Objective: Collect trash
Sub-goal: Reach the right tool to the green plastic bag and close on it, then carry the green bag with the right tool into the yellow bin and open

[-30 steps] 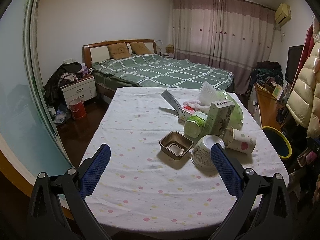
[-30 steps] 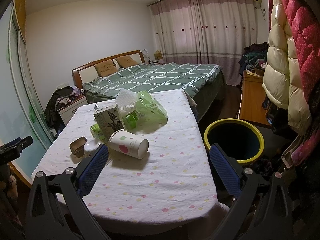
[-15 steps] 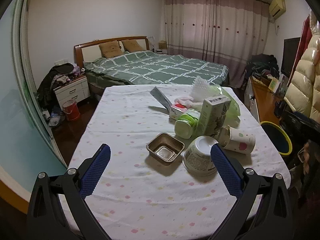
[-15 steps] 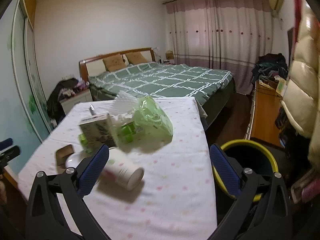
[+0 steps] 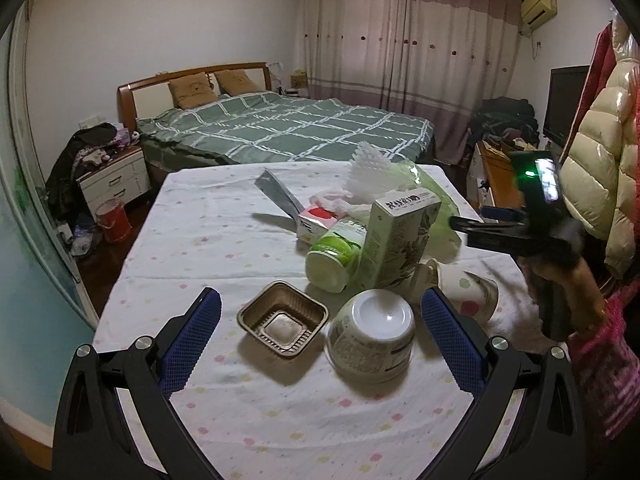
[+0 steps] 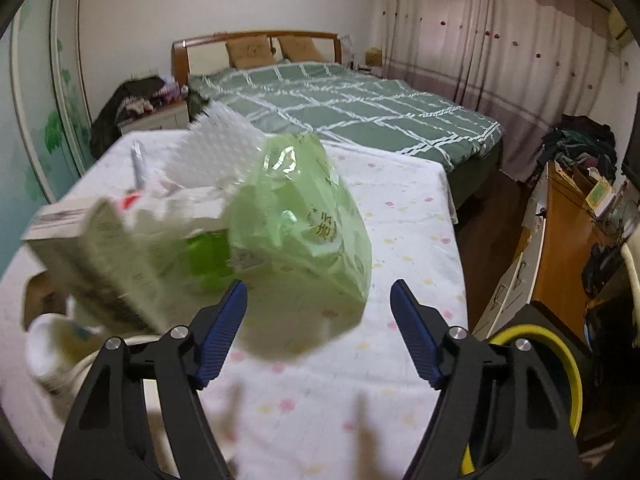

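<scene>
Crumpled green plastic bag (image 6: 300, 224) behind upright carton (image 5: 400, 240), overturned bowl (image 5: 372, 336)

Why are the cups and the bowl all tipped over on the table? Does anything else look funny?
The white bowl sits upside down, and the dotted paper cup and green jar lie on their sides beside the upright carton. They look like trash piled on the table. Nothing looks spilled. Both claws, left and right, are open.

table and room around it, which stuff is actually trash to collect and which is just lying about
For the job:
- foil tray
- upturned white bowl
- paper cup
- green carton
- green-lidded jar
- green plastic bag
- yellow-rimmed bin
- left gripper and right gripper, both open

Just lying about:
- bed
- nightstand
- red bucket
- puffer coat
</scene>
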Motion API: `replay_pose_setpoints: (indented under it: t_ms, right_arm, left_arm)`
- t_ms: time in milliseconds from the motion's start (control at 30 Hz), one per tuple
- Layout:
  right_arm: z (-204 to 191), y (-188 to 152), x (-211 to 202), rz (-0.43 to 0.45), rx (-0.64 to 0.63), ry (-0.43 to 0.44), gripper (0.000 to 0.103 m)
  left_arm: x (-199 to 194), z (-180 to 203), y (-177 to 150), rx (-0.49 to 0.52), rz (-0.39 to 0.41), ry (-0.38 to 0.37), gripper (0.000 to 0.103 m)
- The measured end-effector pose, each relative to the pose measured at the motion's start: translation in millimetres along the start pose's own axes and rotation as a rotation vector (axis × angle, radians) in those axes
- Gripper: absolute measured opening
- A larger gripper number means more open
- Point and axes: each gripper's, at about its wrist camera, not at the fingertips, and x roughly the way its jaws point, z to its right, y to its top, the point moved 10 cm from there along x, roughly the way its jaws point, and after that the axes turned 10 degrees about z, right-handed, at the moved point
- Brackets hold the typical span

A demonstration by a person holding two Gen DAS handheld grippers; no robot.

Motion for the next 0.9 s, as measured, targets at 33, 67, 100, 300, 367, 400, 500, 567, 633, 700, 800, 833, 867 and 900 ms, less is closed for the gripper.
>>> replay_pose_setpoints:
  t_ms: [33,67,100,300,367,400,500,567,633,700,800,833,867,900]
  right_arm:
    - [1.0,-0.8,7.8,-0.010,-0.003,-0.003,0.070]
    - [3.3,-0.9,15.8,-0.022,-0.006,-0.002,0.070]
    - [4.1,-0.3,22.6,-0.026,-0.008,-0.001,0.070]
    - [2.6,-2.9,42.6,-0.044,-0.026,0.009,0.052]
    - [3.6,-5.2,41.9,-0.048,-0.035,0.009,0.037]
    - [3.5,-5.5,40.2,-0.046,-0.039,0.008,0.023]
    - [2.6,-5.5,30.9,-0.031,-0.025,0.019,0.010]
    - [3.4,-5.2,22.0,-0.018,-0.010,0.028,0.007]
    - [2.6,-4.4,9.8,-0.004,0.000,0.044,0.005]
    - [0.8,-4.0,-1.7,0.007,0.016,0.063,0.004]
    - [3.8,-0.8,-25.0,0.036,0.041,0.078,0.004]
    - [5.8,-0.3,-34.8,0.049,0.059,0.091,0.004]
    - [7.7,0.8,-42.7,0.058,0.071,0.098,0.004]
    - [9.2,0.8,-49.1,0.066,0.080,0.101,0.004]
  left_arm:
    - [3.8,0.5,-0.8,-0.003,-0.006,-0.004,0.099]
    - [6.3,-0.3,-1.6,-0.006,-0.010,-0.006,0.099]
    - [10.6,-0.3,-2.9,-0.012,-0.018,-0.011,0.099]
    - [24.4,1.3,-8.8,-0.036,-0.043,-0.039,0.099]
    - [27.1,3.4,-10.3,-0.032,-0.046,-0.047,0.099]
    - [28.1,3.5,-10.7,-0.029,-0.047,-0.047,0.099]
    - [28.4,2.5,-11.7,-0.029,-0.047,-0.049,0.099]
    - [26.4,2.1,-12.7,-0.034,-0.047,-0.055,0.099]
    - [25.9,2.4,-13.5,-0.035,-0.047,-0.058,0.099]
    - [25.3,2.9,-14.1,-0.037,-0.046,-0.061,0.099]
    - [24.4,5.2,-14.3,-0.034,-0.044,-0.066,0.099]
    - [23.8,5.8,-14.3,-0.033,-0.044,-0.067,0.099]
    - [23.9,7.5,-14.0,-0.032,-0.044,-0.071,0.099]
    - [23.2,8.3,-14.3,-0.032,-0.043,-0.074,0.099]
